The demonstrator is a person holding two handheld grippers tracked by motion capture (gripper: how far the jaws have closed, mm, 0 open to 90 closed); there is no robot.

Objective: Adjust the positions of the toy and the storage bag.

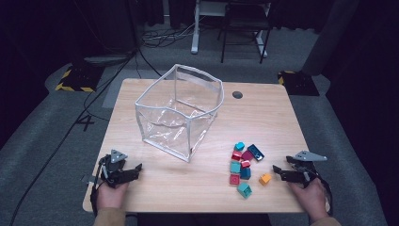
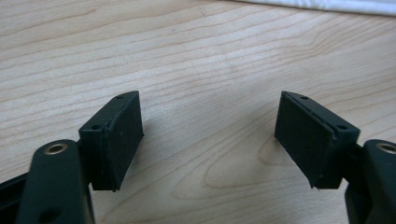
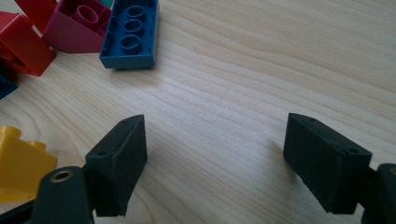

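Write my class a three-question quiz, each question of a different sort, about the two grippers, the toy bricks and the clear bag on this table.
1. True or false: the right gripper holds a brick.
2. Which brick lies nearest the right gripper? A) orange brick B) long blue brick
3. Fill in: the clear bag stands ___ of the brick pile in the high view.

Key: 1 false, its jaws stand open with nothing between them; 2 A; 3 left.

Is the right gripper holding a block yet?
No, the right gripper stands open over bare table, with the yellow block beside its jaw.
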